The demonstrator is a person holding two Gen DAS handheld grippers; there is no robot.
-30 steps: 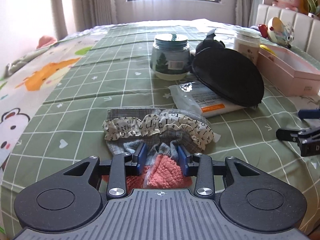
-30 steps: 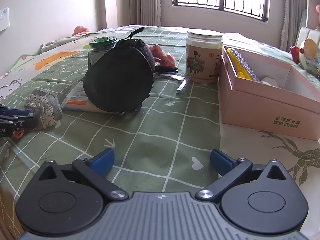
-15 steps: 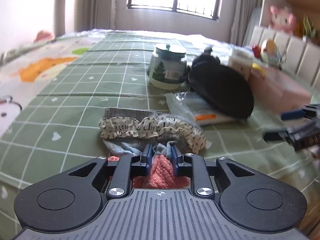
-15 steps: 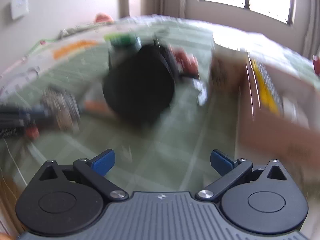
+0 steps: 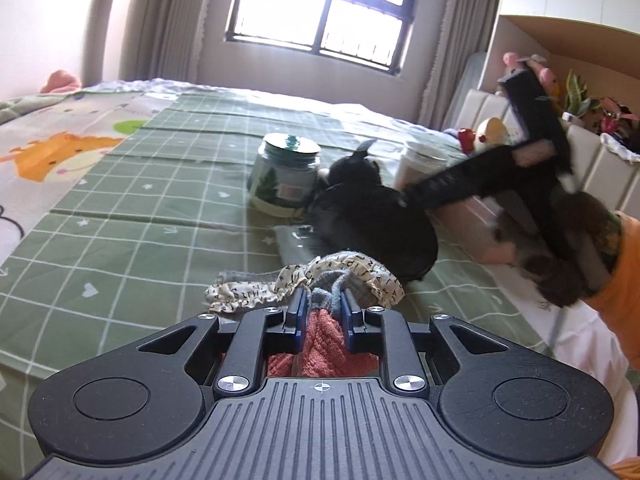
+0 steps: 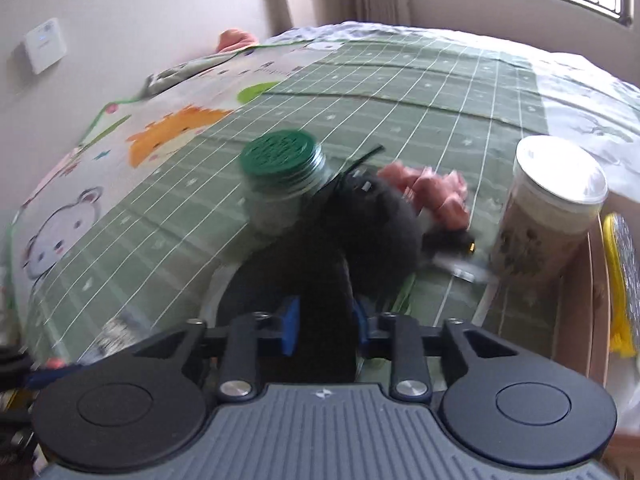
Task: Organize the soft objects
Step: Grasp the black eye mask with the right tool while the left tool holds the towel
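Just closed with the right claw [image 6: 324, 320] on the black soft oval pouch [image 6: 372, 220]. Half a second ago still spread wide over bare sheet, with nothing between the pads; now pinching dark fabric at the near edge of the pouch. Seen also from the left wrist view, reaching in over the same pouch [image 5: 372, 224], with the person's hand [image 5: 560, 240] and an orange sleeve [image 5: 624, 264] behind.

Also just been closing with the left claw [image 5: 323, 306], now tight on the soft bundle of cream letter-print frilled cloth and coral towelling [image 5: 320, 280], with the coral part bunched between the pads. Bundle apparently a little raised at the near end, far frill lying on the green checked bed sheet [image 5: 140, 200].

Meaning for the task, as a judgement: both soft things now gripped, so probably ready to be lifted and carried to one place. Probably meant for the pink cardboard box [image 6: 580, 292], but not certain.

Around the pouch:
- Just beside, at the back left, a glass jar with a green lid [image 6: 280, 168].
- Partly under it, a clear plastic packet [image 5: 296, 244], likely to drag along.
- Behind it, something pink and soft [image 6: 432, 192], too blurred to name.
- Between pouch and box, a tall jar with a white lid [image 6: 552, 208], easy to knock on the way.
- Already in the box, a yellow brush-like thing [image 6: 618, 280].
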